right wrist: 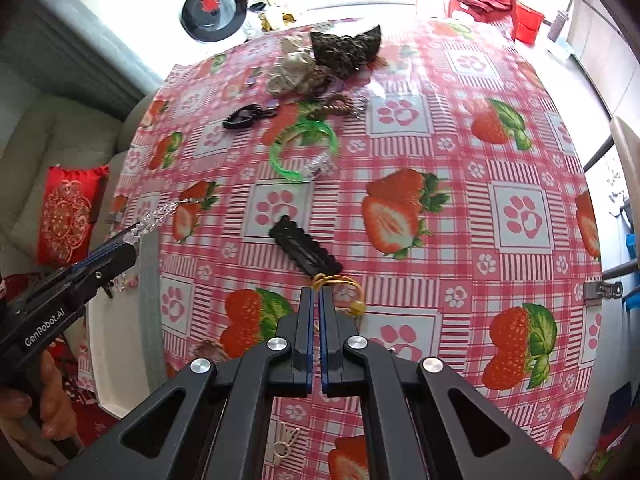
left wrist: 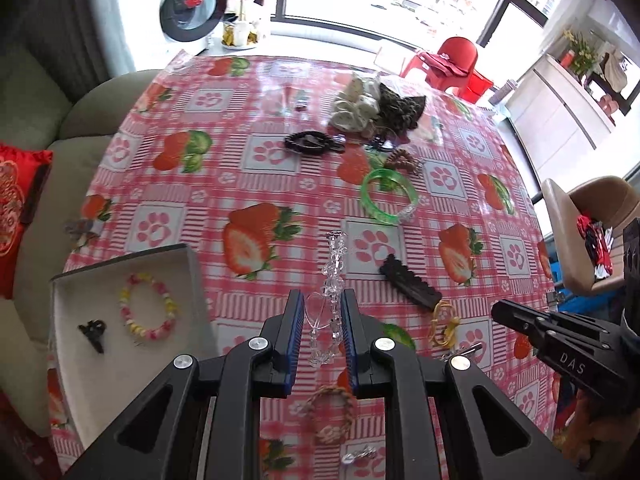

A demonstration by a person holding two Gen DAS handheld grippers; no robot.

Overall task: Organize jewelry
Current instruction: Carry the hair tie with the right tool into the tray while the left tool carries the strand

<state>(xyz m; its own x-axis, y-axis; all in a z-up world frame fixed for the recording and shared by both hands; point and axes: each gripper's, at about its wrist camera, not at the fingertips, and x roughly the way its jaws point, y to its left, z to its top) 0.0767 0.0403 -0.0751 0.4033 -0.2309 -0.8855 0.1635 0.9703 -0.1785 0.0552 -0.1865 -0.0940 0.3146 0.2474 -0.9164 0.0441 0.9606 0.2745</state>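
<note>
My left gripper is shut on a clear crystal bead strand, which sticks out past the fingertips above the strawberry tablecloth. From the right wrist view the same gripper carries the strand beside the box wall. The white box at lower left holds a pastel bead bracelet and a small black clip. My right gripper is shut, its tips over the knot of a gold cord bracelet. In the left wrist view that gripper stands apart from the cord, which lies on the cloth.
A black toothed hair clip, a green bangle, a dark bead bracelet and a heap of scrunchies lie across the table. A woven bracelet lies near the front edge. A sofa with a red cushion borders the left.
</note>
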